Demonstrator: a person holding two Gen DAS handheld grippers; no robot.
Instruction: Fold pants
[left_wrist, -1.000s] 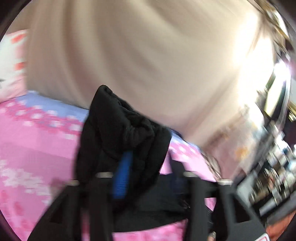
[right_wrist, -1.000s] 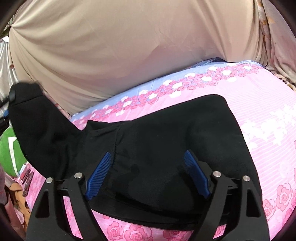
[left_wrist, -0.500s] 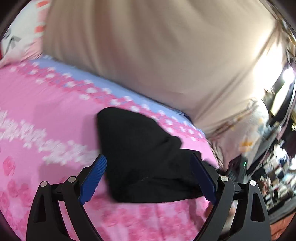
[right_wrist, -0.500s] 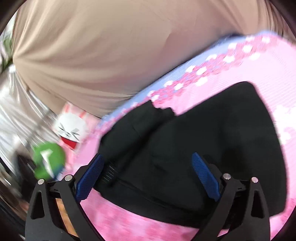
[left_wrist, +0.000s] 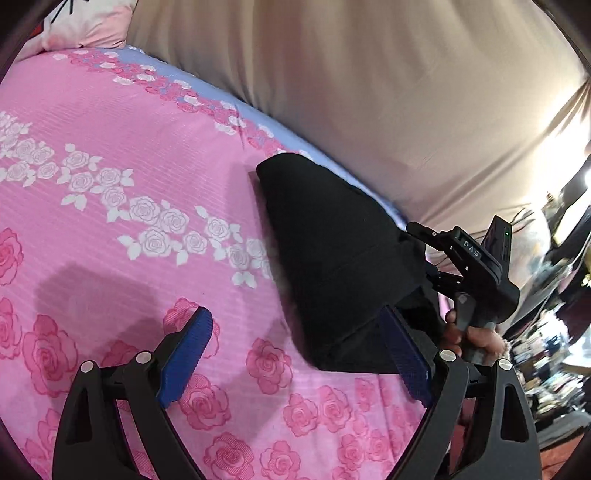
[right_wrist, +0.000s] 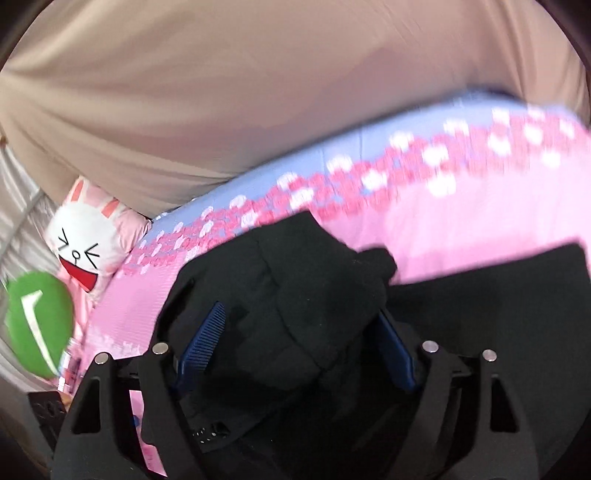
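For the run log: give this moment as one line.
task: fold pants | left tool: just opened, grips nothing | right tool: just closing, bunched pants between pads | surface: pink sheet

Left tongs (left_wrist: 295, 354) wide apart; right tongs (right_wrist: 299, 339) just narrowing.

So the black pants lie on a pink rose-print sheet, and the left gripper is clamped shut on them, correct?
Not quite. The left gripper is open: in the left wrist view its blue pads stand wide apart over the sheet, gripping nothing. The black pants do lie on that pink rose-print sheet.
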